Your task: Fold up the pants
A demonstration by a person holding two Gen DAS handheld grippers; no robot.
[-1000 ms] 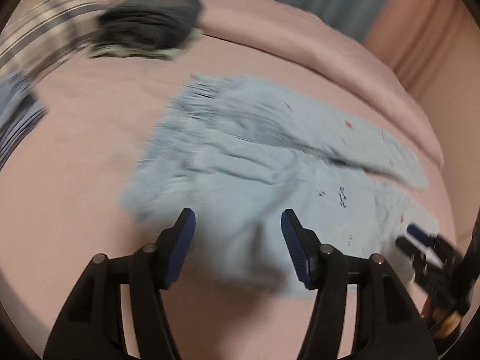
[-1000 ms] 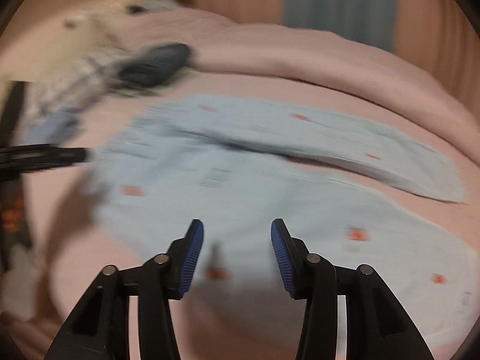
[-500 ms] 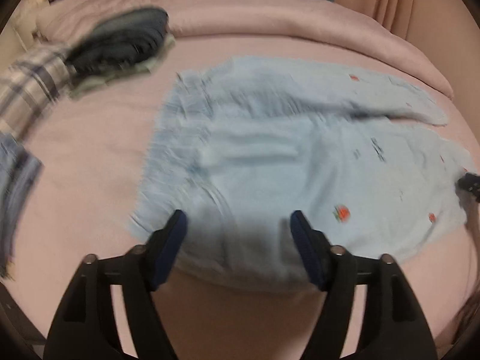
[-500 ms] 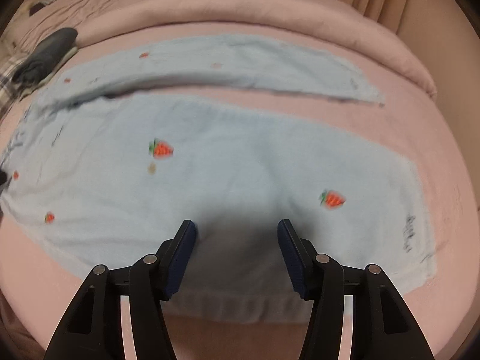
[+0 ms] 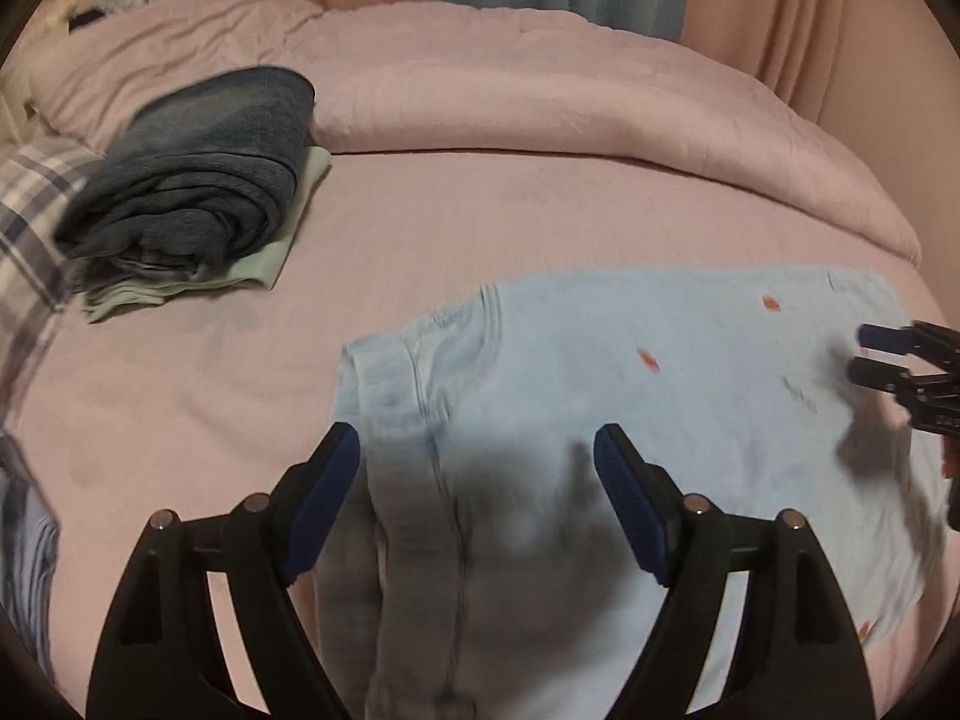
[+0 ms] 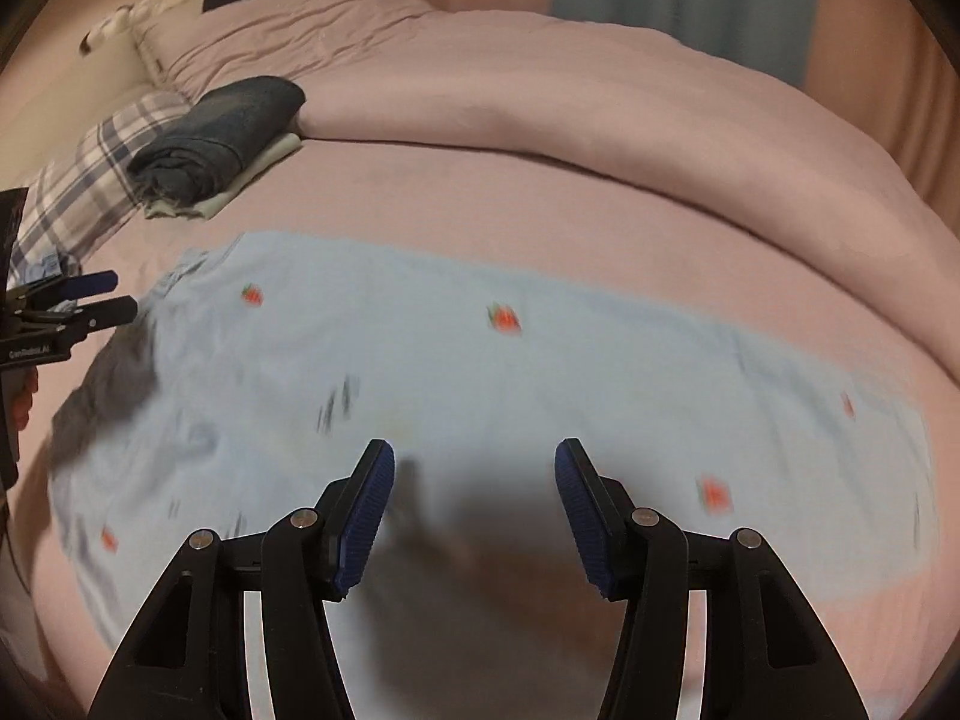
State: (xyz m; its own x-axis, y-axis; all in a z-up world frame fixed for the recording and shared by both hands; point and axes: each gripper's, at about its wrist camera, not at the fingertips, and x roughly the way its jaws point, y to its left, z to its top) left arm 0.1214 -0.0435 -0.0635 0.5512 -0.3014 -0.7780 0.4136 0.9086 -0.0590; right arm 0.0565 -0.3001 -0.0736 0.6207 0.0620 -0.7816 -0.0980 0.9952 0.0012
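Light blue pants (image 5: 690, 372) with small red strawberry prints lie flat across the pink bed (image 5: 420, 228). They show as one broad band (image 6: 480, 372), with the waistband end on the left. My left gripper (image 5: 475, 441) hovers over the waistband end. Its jaws are opening, and no pad presses on the cloth below. My right gripper (image 6: 475, 450) stands open above the leg part, gripping nothing. Each gripper shows in the other's view: the right one (image 5: 870, 354) at the right edge, the left one (image 6: 114, 294) at the left edge.
A folded dark blue garment (image 5: 198, 180) rests on a pale green one (image 5: 264, 258) at the back left, next to a plaid cloth (image 5: 30, 210). A thick pink duvet roll (image 5: 540, 90) runs along the far side, with curtains behind it.
Both grippers have shifted sideways over the pants and the left jaws stand wider. The gap between the two legs, visible earlier, no longer shows.
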